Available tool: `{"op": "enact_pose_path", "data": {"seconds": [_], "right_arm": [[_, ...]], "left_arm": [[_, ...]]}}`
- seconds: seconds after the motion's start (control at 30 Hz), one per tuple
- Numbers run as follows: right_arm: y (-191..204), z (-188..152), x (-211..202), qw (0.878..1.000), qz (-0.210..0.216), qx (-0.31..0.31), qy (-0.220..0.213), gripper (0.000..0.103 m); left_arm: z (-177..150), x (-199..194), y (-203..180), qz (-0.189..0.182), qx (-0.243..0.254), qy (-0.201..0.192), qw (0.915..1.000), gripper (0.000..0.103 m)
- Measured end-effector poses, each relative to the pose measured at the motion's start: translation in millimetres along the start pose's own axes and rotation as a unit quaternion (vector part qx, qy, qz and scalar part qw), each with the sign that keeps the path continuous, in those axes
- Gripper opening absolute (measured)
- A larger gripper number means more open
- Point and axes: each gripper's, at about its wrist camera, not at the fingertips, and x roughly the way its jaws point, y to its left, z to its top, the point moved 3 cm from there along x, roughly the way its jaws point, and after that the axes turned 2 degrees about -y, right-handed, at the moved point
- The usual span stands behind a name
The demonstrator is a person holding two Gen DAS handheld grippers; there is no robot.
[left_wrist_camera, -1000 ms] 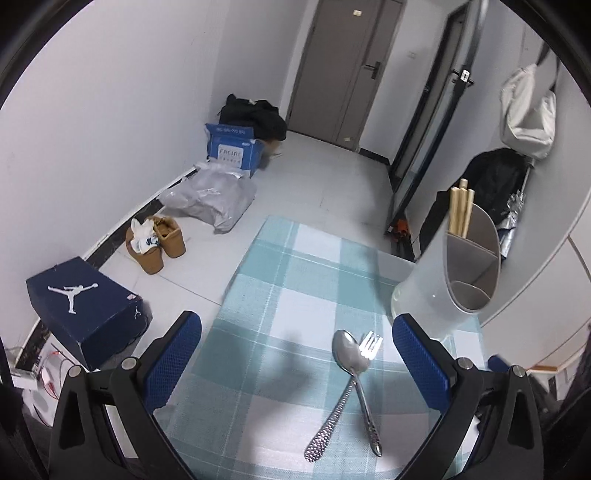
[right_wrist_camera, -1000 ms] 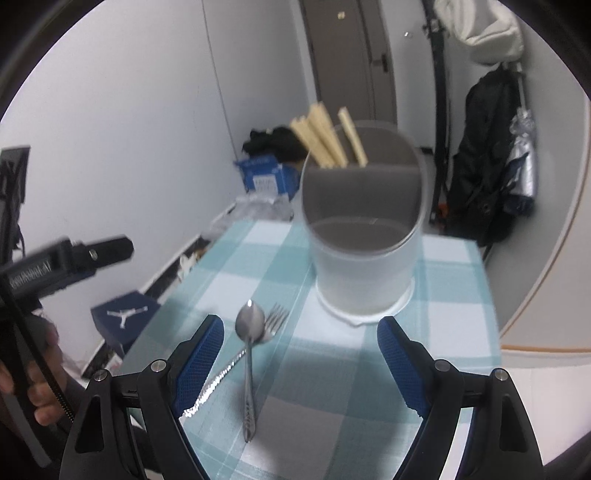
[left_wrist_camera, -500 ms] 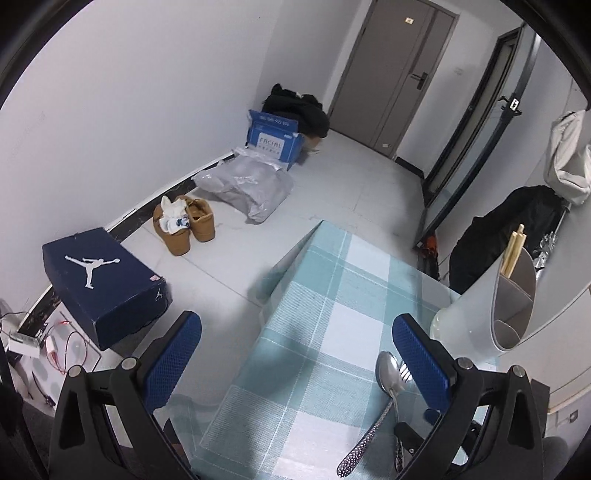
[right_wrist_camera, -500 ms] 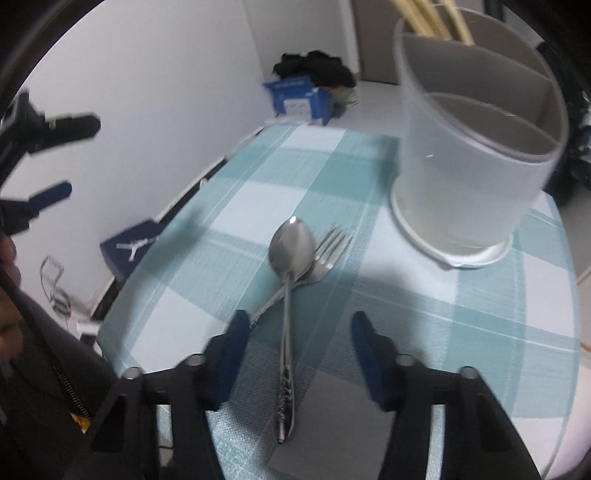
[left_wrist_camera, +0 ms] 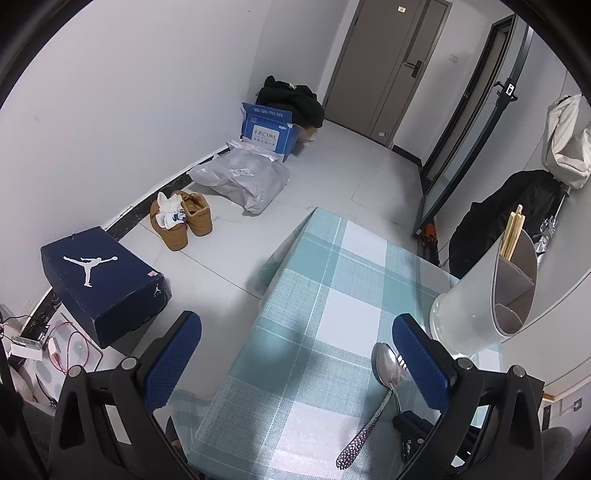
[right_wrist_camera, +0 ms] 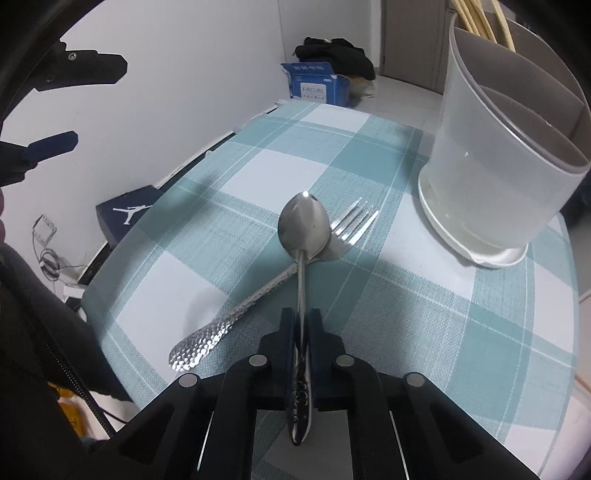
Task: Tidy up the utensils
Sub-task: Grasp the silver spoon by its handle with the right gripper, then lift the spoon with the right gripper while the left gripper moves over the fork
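On the teal checked tablecloth [right_wrist_camera: 258, 173] a steel spoon [right_wrist_camera: 304, 225] lies crossed over a fork [right_wrist_camera: 352, 227] with a hammered handle. My right gripper [right_wrist_camera: 301, 314] is low over the cloth; its jaws are closing and the blue pads press on the spoon's thin handle. A translucent divided holder [right_wrist_camera: 498, 166] with chopsticks [right_wrist_camera: 476, 18] stands at the right. In the left wrist view my left gripper [left_wrist_camera: 295, 332] hangs open over the cloth's left part, holding nothing. The spoon [left_wrist_camera: 386, 363] and holder [left_wrist_camera: 480, 314] sit beside its right finger, which hides the fork's tines.
Beyond the table's left edge on the floor are a dark shoebox [left_wrist_camera: 103, 280], tan shoes [left_wrist_camera: 184, 221], a grey bag [left_wrist_camera: 243, 177] and a blue carton [left_wrist_camera: 267, 131]. Dark clothing [left_wrist_camera: 509, 206] hangs right of the holder. A door [left_wrist_camera: 391, 59] is at the back.
My right gripper dropped toward the cloth and closed from wide open onto the spoon's handle. The left view swung left, so the utensils and holder slid to its right side.
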Motion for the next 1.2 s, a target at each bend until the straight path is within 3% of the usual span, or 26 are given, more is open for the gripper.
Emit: {"op": "enact_pose_path", "data": {"seconds": [0.27,0.83,1.03,1.1,1.2], "right_arm": [[-14.4,-8.9,-21.0,1.000,-0.002,0.018,0.007,0.006],[-54.1,-60.9,-60.8,0.997,-0.035,0.002,0.071,0.007],[-70.4,-58.8,-64.8,0.996,-0.025,0.033,0.073,0.012],[-72.1,-57.6,-67.1,0.997,-0.022,0.031,0.070,0.021],[-73.1,-52.8,-67.0,0.997,-0.015,0.024,0.071,0.031]], "left_arm": [[0.6,0.0,-5.6,-0.008,0.003,0.003,1.0000,0.102],[-4.3,6.6,-37.4,-0.049,0.013,0.031,0.9983,0.102],[-8.8,7.0,-46.4,-0.065,0.026,0.038,0.9968,0.102],[-10.8,9.9,-47.2,-0.078,0.027,0.054,0.9952,0.102],[-13.1,15.0,-47.4,-0.064,0.032,0.067,0.9952,0.102]]}}
